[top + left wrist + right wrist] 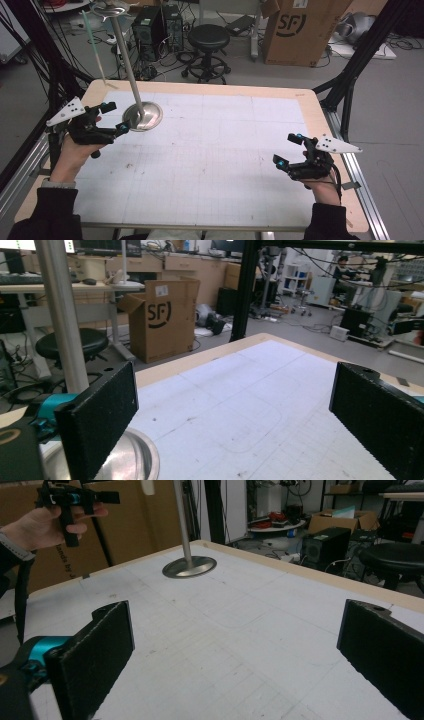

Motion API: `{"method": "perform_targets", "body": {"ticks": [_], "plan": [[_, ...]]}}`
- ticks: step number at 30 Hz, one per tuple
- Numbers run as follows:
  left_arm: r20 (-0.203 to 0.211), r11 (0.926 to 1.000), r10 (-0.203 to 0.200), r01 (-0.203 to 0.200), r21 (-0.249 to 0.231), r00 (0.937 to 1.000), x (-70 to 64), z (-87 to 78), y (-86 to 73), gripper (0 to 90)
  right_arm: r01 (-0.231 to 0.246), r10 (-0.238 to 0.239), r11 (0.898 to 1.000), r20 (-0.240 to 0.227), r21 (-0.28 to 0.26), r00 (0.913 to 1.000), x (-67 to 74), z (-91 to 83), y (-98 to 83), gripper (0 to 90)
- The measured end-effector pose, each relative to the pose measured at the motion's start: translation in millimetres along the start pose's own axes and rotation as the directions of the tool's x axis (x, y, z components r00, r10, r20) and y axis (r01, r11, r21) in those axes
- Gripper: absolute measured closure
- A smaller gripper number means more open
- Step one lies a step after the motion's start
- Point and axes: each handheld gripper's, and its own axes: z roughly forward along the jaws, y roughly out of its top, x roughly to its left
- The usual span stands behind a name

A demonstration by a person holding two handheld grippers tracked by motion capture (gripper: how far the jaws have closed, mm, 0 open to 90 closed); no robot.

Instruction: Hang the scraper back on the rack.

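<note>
Looks like the stand work is about wrapped up here, or hasn't started, hard to call from this alone. Metal stand (136,80) upright at upper left of the high view, round base (150,116) flat on the gridded table mat (215,165), pole leaning up toward the top edge, some fitting on top, too small to make out. Left gripper (113,116) just beside the base at the left edge, jaws spread wide, nothing between them; in the left gripper view, the pole (62,315) up the left side and the base rim (135,460) at the bottom left, outside the pads. Right gripper (289,150) parked at lower right, well apart from the stand, jaws also wide and empty, with bare mat between them in the right gripper view. Best guess: stand set down and let go, nothing else on the table to handle, so probably just pulling back left.
</note>
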Motion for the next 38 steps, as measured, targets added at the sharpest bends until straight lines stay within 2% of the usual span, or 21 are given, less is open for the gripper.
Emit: {"method": "perform_targets", "body": {"ticks": [2,4,6,7,8,9,11,14,19,22,26,27,30,38], "plan": [[-0.003,1.0,0.008,-0.008,-0.003,1.0,-3.2,0.3,-4.5,6.0,0.009,-0.009,1.0,0.003,-0.012,1.0,0.5,0.4,0.7,0.8],[-0.013,0.9993,0.037,-0.036,0.009,0.9992,-8.1,-0.2,-10.2,6.0,0.009,-0.009,1.0,0.006,-0.015,0.9999,1.0,0.0,1.1,0.8],[-0.005,0.9988,0.047,-0.047,0.009,0.9989,-12.3,-1.6,-14.4,6.0,0.012,-0.011,1.0,0.012,-0.015,0.9999,1.3,-0.1,1.1,0.8],[0.009,0.9987,0.051,-0.051,-0.007,0.9987,-15.1,-3.2,-16.8,6.0,0.017,-0.017,1.0,0.016,-0.017,0.9997,1.3,-0.1,0.9,0.8],[0.02,0.9971,0.072,-0.071,-0.027,0.9972,-17.6,-5.6,-19.0,6.0,0.018,-0.018,1.0,0.022,-0.018,0.9996,1.7,-0.1,0.7,0.9],[0.019,0.9962,0.08,-0.079,-0.037,0.9966,-18.6,-6.3,-19.9,6.0,0.023,-0.023,1.0,0.029,-0.02,0.9993,2.1,-0.4,0.5,0.9],[0.009,0.9965,0.08,-0.08,-0.026,0.9968,-20.8,-8.4,-19.9,6.0,0.03,-0.029,0.999,0.039,-0.027,0.9988,2.6,-0.7,-0.2,0.8],[0.015,0.9954,0.089,-0.089,-0.037,0.9959,-23.9,-11.5,-21.7,6.0,0.034,-0.032,0.999,0.042,-0.033,0.9986,3.9,-2.1,-2.4,0.8],[0.02,0.9931,0.117,-0.117,0.004,0.993,-28.7,-12.0,-31.8,6.0,0.038,-0.035,0.998,0.047,-0.048,0.9983,1.4,-4.7,-8.3,0.8],[0.013,0.9896,0.134,-0.135,0.051,0.9909,-29.5,-9.2,-39.9,6.0,0.023,-0.02,0.998,0.056,-0.052,0.9982,-1.6,-5.8,-12.2,0.8],[0.032,0.992,0.083,-0.086,0.092,0.996,-31.0,-2.3,-45.2,6.0,-0.008,0.012,0.998,0.057,-0.065,0.9983,-3.6,-7.7,-16.6,0.8],[0.04,0.9923,0.085,-0.089,0.086,0.9955,-32.3,-0.6,-46.1,6.0,-0.013,0.017,0.996,0.054,-0.083,0.9984,-3.0,-8.6,-17.7,0.9],[0.049,0.9918,0.096,-0.099,0.081,0.9942,-34.4,3.4,-49.2,6.0,-0.023,0.027,0.997,0.054,-0.075,0.9982,-2.9,-7.9,-20.1,0.8],[0.023,0.9926,0.078,-0.08,0.091,0.9967,-29.2,2.2,-52.2,6.0,-0.019,0.023,0.997,0.053,-0.069,0.9983,-3.0,-7.3,-20.6,0.9]]}}
